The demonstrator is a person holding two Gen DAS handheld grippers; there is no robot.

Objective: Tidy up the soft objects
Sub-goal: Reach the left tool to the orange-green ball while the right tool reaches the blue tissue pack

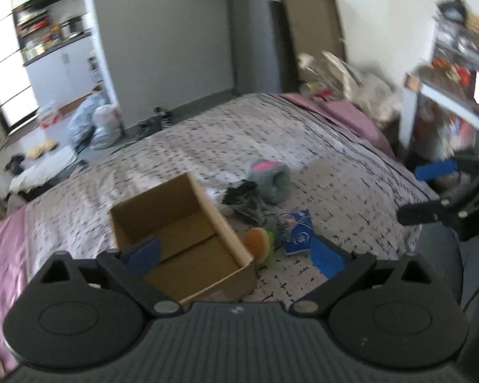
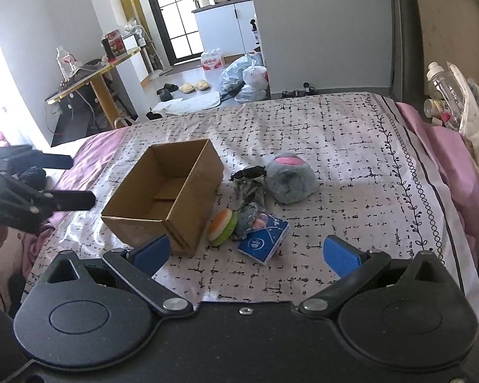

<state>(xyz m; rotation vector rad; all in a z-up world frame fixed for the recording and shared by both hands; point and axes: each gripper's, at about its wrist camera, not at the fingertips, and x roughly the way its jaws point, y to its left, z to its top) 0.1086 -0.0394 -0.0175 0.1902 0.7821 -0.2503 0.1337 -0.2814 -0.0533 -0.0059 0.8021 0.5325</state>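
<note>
- Right wrist view: an open cardboard box (image 2: 166, 191) is seen on a bed covered by a white, black-patterned sheet (image 2: 335, 146), with nothing visible inside the box.
- Just right of the box, a burger-shaped soft toy (image 2: 222, 226) is stood on edge, touching or nearly touching the box's near right corner.
- A blue tissue pack (image 2: 263, 242) is laid flat just right of the burger toy, with a small grey and pink soft item (image 2: 252, 218) wedged between them.
- Farther back, a dark crumpled cloth (image 2: 249, 182) is piled beside a round grey plush with a pink patch (image 2: 290, 178), the farthest item of the cluster.
- The right gripper (image 2: 244, 253) is held above the near edge of the bed, its blue-padded jaws spread wide with nothing between them.
- The left gripper (image 2: 76, 182) is caught at the far left of this view, to the left of the box, jaws parted and nothing held.
- Left wrist view: the left gripper (image 1: 236, 255) is shown wide apart over the box (image 1: 182, 233), with the burger toy (image 1: 258, 242) and tissue pack (image 1: 297, 233) lying to the right; the picture is motion-blurred.
- The right gripper (image 1: 424, 191) is seen at the right edge, beyond the bed's right side.
</note>
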